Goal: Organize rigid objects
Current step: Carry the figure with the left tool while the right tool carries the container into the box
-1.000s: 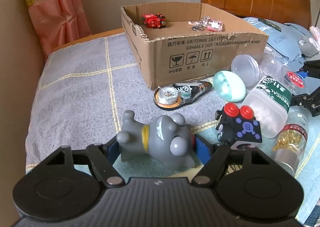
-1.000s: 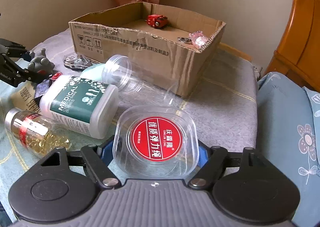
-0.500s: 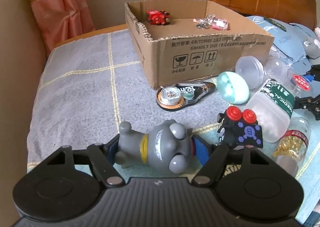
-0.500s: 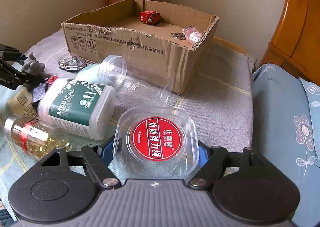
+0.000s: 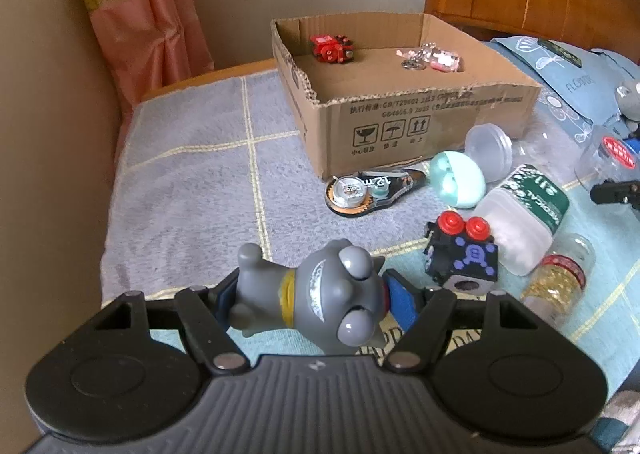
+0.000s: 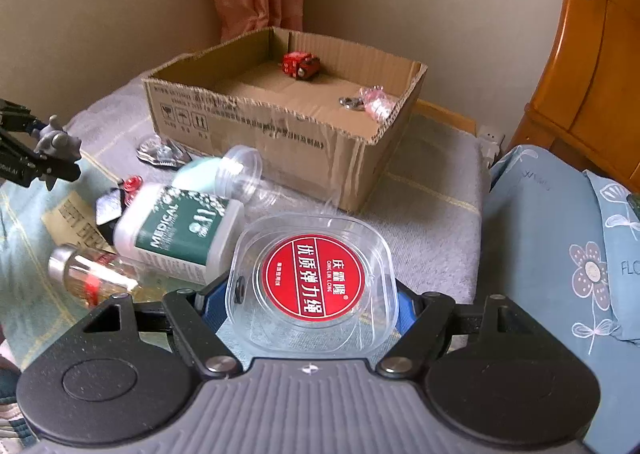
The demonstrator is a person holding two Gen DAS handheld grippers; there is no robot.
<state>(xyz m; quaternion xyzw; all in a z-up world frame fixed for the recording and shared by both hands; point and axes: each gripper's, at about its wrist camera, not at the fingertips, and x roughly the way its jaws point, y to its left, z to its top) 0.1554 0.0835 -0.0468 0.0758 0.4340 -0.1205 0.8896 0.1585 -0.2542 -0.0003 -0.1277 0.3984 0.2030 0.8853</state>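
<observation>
Left tongs (image 5: pixel 308 296) are clamped on the grey figure (image 5: pixel 320 294), which lies sideways between the blue pads, lifted above the bed (image 5: pixel 192 190); right tongs (image 6: pixel 308 304) are clamped on the clear case (image 6: pixel 314 278), its red round label facing up. Ahead sits the open box (image 5: pixel 404 106) on the grey blanket; inside it, a red toy (image 5: pixel 331 49) at the far side and a pink keychain (image 5: pixel 434 60) near the other far corner, well apart. Just in front of the box lie a tape dispenser (image 5: pixel 370 192), a mint egg (image 5: pixel 456 178), a clear jar (image 5: pixel 488 148), a white bottle (image 5: pixel 520 218), a black cube (image 5: pixel 460 254) and a capsule bottle (image 5: pixel 556 278), all crowded together.
</observation>
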